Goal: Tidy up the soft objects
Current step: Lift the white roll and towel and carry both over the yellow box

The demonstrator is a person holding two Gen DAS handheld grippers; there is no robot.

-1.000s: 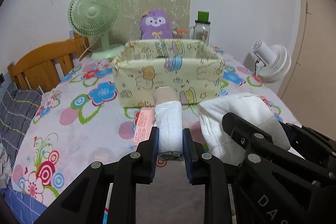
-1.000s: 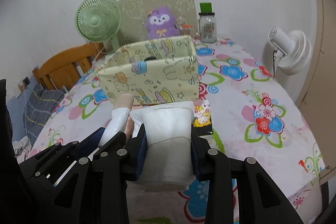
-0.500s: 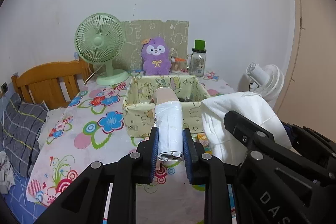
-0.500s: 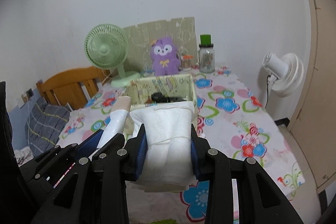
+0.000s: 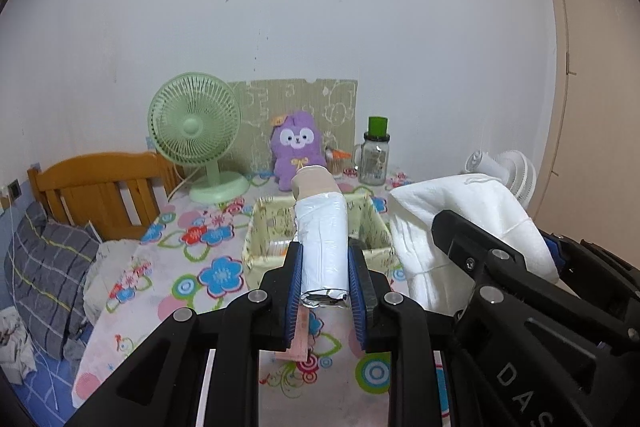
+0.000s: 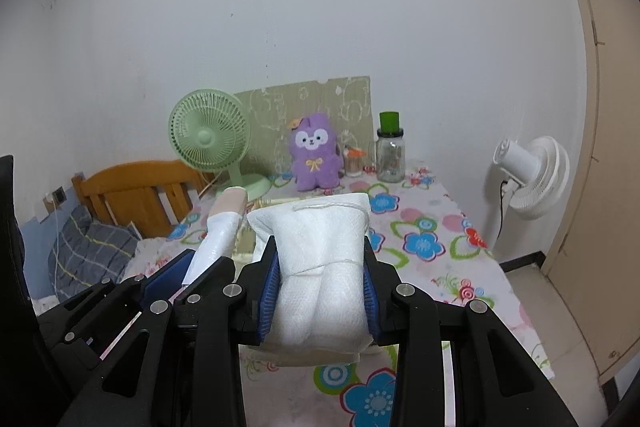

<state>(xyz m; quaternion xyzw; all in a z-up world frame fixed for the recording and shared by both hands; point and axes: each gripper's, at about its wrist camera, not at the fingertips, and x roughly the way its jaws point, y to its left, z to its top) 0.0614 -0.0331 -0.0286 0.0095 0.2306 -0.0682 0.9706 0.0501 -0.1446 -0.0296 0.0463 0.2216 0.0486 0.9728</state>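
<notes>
While a flower-print cloth (image 5: pixel 132 291) is covering the table against a white wall, a wooden headboard (image 5: pixel 96 187) and grey plaid pillow (image 5: pixel 48 267) are sitting at the left, then a green fan (image 5: pixel 196 131), a purple plush (image 5: pixel 298 147), a green-lidded jar (image 5: pixel 376 155) and a white fan (image 6: pixel 536 175) at the right. The left gripper (image 5: pixel 326 291) is pinching a white wrapped roll (image 5: pixel 324 247) above the pale-yellow fabric box (image 5: pixel 256 247); the right gripper (image 6: pixel 320 291) is squeezing a string-tied white towel bundle (image 6: pixel 320 267). Compared with a second ago, both are riding higher and farther back, so the box is looking smaller and lower, its inside now showing.
</notes>
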